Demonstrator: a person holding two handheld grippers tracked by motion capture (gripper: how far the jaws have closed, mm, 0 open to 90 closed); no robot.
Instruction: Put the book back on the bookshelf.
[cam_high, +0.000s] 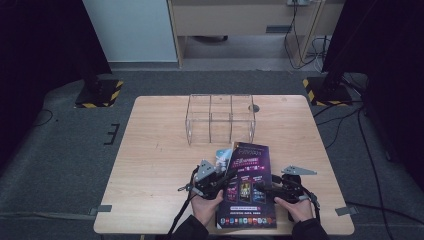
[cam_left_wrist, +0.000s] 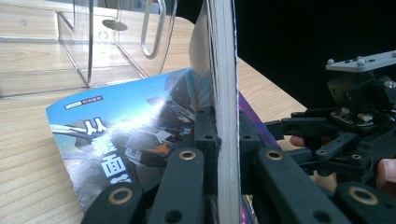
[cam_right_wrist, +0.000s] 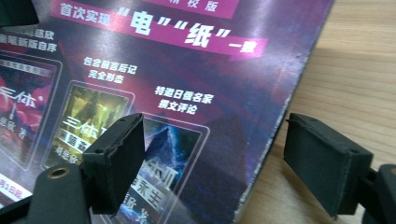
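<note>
- Holding the purple book (cam_high: 248, 185) in the lower middle of the high view, the left gripper (cam_high: 216, 180) has its jaws clamped on the book's left edge; in the left gripper view the page block (cam_left_wrist: 224, 93) stands upright between them
- Beneath that lifted edge, toward the lower left of the left gripper view, lies a second, blue-covered book (cam_left_wrist: 116, 140), flat on the table (cam_high: 150, 165)
- The right gripper (cam_high: 272, 189) sits at the lower right of the high view with its jaws apart, one pad over the purple cover and the other past the book's right edge, above bare wood
- To do this step well, I judge the right gripper should close squarely on the right edge before any lift, so the book stays level and the left grip does not bend the pages
- Count: two books, two grippers, and one clear acrylic rack (cam_high: 220, 119) with upright dividers in the upper middle of the high view, well apart from the books
</note>
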